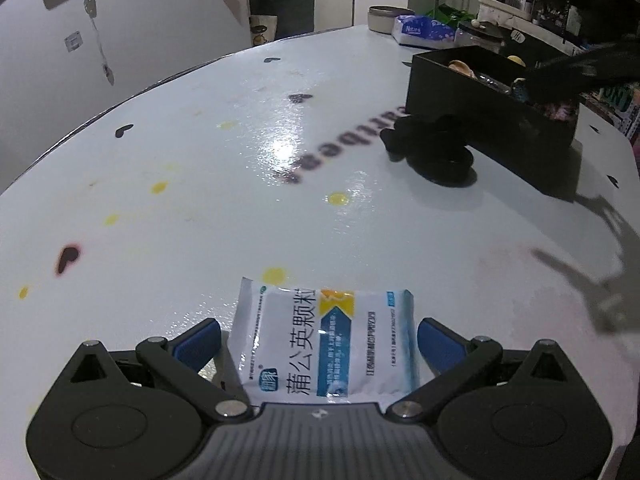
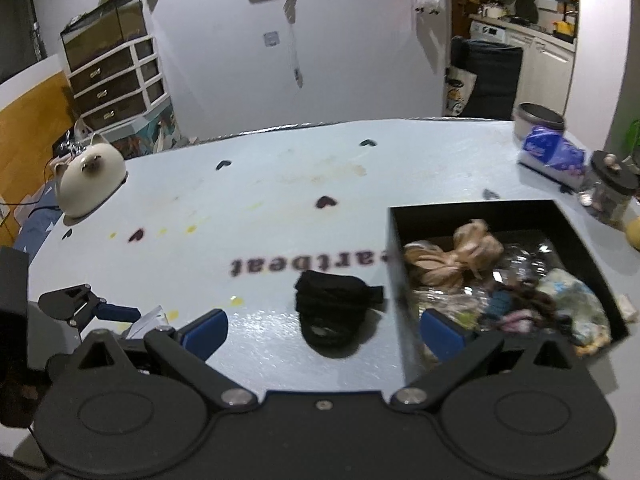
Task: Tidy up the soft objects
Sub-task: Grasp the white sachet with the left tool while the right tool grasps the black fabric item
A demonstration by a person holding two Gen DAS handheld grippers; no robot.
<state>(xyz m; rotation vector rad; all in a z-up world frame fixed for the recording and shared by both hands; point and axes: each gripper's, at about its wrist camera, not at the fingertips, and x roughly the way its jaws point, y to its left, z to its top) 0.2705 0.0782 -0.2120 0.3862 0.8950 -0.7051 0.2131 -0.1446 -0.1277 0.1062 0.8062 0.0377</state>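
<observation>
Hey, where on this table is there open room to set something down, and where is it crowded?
Bare table runs from the cat-shaped teapot across to the black box, behind the black cloth bundle. Crowded spots: the box itself, full of soft items; the far right corner with the tissue pack and jar; and the sachet between the open left claw.

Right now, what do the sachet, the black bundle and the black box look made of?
Sachet: glossy printed plastic or foil film, going by its crinkled edges and sheen.
Black bundle: soft matte fabric, rumpled and folded; possibly knit, too dark to tell.
Black box: rigid, matte, with thin straight walls; likely cardboard or plastic, can't say which.
</observation>
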